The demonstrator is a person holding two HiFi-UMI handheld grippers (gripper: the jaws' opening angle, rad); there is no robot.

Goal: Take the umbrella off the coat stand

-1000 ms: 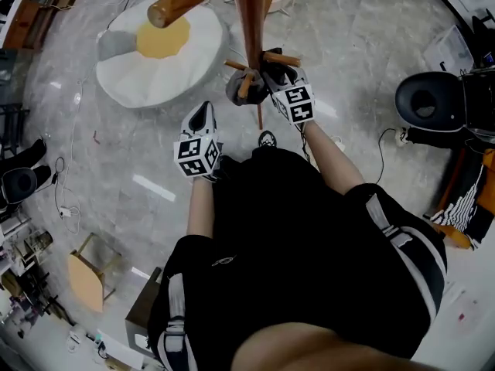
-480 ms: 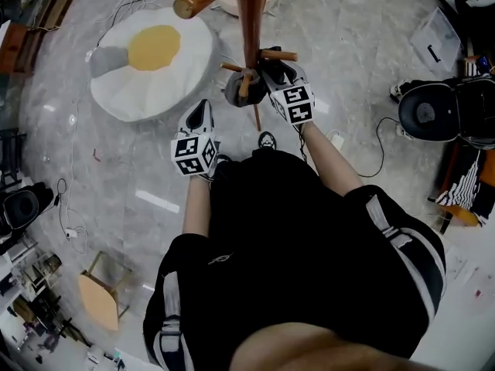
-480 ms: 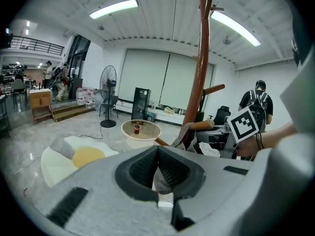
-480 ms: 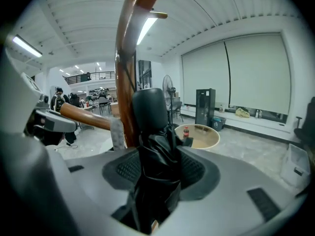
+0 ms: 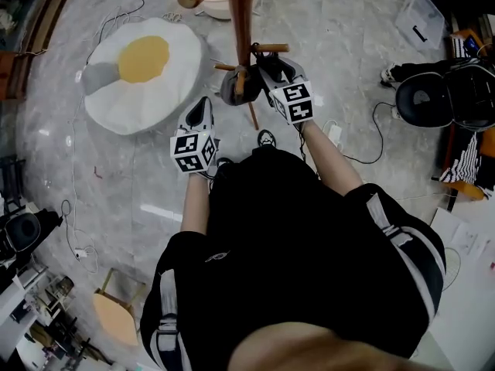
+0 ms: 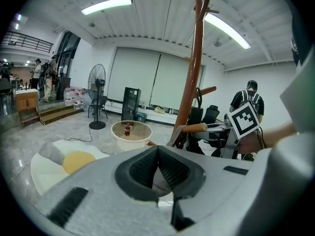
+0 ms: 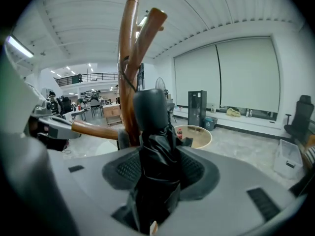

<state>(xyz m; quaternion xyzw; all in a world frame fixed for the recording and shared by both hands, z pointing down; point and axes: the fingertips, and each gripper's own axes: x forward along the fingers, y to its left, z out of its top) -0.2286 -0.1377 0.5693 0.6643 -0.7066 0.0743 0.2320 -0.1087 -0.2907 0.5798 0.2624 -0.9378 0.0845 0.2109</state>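
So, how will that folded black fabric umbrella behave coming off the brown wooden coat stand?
The folded black umbrella looks compact, so probably light; its crumpled fabric should yield. Its cord seems looped on the wooden coat stand, so it may snag.

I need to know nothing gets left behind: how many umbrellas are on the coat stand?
1. A black folded umbrella against the coat stand's pole, between the jaws of the right claw, which have just been closing on it. The pole may hide others.

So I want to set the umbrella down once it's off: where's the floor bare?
Bare floor lies between the fried-egg cushion and the wooden stool. Crowded: round the coat stand, and at right with cable and office chair.
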